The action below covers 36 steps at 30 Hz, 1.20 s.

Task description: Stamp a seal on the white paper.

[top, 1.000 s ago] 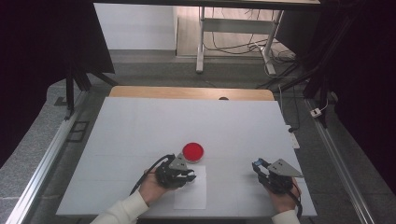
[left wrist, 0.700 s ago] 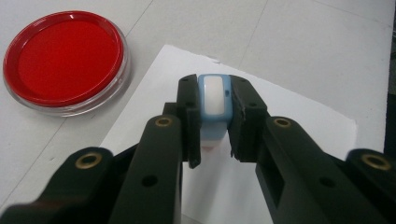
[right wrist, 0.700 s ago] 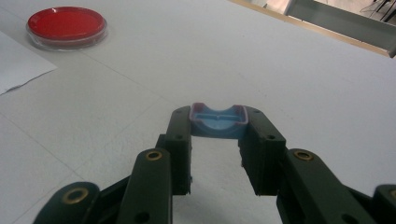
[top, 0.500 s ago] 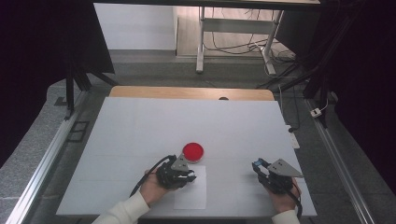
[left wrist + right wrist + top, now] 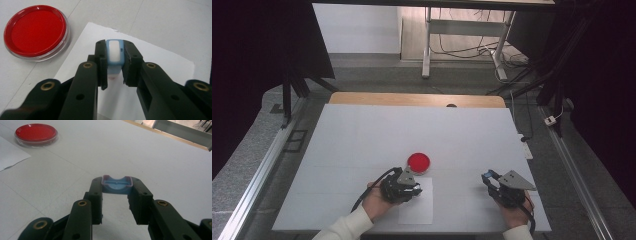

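Observation:
My left gripper point(image 5: 116, 50) is shut on a small light-blue stamp with a white face point(image 5: 114, 57), held low over a white sheet of paper point(image 5: 160, 65). A round red ink pad in a clear dish point(image 5: 35, 32) lies just beyond the sheet's corner. In the high view the left gripper point(image 5: 412, 189) sits at the paper's point(image 5: 419, 212) top left, right below the red pad point(image 5: 418, 161). Further right, my right gripper point(image 5: 488, 178) rests near the table's front. It is shut on a blue cap with a pink rim point(image 5: 116, 185), hollow side up, between the right gripper's point(image 5: 116, 181) tips.
The white table point(image 5: 362, 135) stretches wide and bare behind the pad. A wooden strip point(image 5: 412, 99) edges its far side. Metal rails run along both sides, and cables and a frame stand on the floor beyond. The paper's corner point(image 5: 10, 152) lies left of my right gripper.

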{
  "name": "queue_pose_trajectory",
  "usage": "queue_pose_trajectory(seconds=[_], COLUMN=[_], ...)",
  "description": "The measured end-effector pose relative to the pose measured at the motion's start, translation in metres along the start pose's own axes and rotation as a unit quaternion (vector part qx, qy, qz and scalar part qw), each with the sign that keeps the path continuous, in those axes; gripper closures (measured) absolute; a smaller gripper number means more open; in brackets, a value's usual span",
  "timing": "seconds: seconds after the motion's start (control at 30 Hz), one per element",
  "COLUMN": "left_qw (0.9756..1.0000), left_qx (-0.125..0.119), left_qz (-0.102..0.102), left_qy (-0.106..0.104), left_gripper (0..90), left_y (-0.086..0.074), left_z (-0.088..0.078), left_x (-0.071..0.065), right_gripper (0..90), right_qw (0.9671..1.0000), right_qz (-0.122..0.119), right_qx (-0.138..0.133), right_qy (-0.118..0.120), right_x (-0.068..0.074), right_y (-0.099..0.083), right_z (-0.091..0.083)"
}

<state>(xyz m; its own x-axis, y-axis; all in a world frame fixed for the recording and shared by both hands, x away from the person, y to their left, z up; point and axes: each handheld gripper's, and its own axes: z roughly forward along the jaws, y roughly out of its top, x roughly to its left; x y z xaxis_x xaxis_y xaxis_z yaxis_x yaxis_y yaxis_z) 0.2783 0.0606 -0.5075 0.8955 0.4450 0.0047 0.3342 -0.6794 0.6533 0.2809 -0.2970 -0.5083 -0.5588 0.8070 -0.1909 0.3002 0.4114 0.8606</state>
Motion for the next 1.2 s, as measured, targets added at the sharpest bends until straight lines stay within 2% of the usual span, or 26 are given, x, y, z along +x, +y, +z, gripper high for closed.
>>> queue_pose_trajectory(seconds=[1.2], left_qw=[0.9999], left_qx=[0.011], left_qz=[0.007], left_qy=[0.010], left_gripper=[76.3], left_y=[0.0028], left_z=[0.0005], left_x=[-0.0036], right_gripper=[64.8], right_qw=[1.0000], right_qz=[-0.001], right_qx=[0.000], right_qy=[-0.001], right_x=[0.0009], right_y=[0.0005], right_z=[-0.0001])
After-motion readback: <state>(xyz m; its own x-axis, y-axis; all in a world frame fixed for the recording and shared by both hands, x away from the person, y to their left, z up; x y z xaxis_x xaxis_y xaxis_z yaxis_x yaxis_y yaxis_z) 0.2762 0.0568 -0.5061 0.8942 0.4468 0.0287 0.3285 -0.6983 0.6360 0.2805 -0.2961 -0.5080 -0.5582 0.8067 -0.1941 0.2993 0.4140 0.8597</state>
